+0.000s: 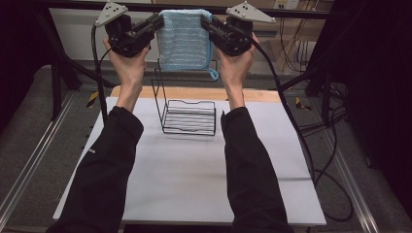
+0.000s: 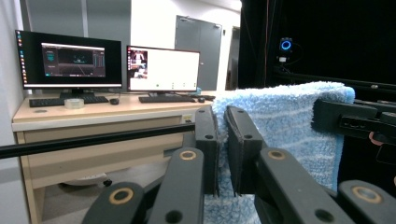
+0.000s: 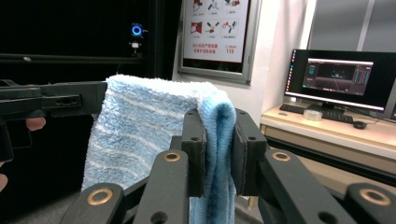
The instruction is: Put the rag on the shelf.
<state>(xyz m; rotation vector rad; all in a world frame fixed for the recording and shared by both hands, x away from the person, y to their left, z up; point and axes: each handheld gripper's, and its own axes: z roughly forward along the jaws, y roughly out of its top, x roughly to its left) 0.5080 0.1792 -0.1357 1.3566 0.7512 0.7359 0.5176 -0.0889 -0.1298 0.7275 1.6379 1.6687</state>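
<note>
- High view: the person holds a light blue towel [image 1: 183, 41] up in the air, one top corner in the left gripper [image 1: 156, 23] and the other in the right gripper [image 1: 206, 23]. Both arms are raised level, so the cloth hangs flat and spread. It hangs above and somewhat behind the black wire rack [image 1: 187, 115] standing on the white table [image 1: 194, 174]. My guess is that it is meant to be draped over the rack's upright frame.
- Left gripper view: the jaws are clamped on the towel's [image 2: 285, 121] folded edge, which is pinched thin between the pads. The other gripper [image 2: 355, 119] grips the far corner.
- Right gripper view: these jaws are likewise closed on a thick fold of towel [image 3: 140, 135], keeping the top edge taut. Desks and monitors [image 3: 343, 77] lie beyond.
</note>
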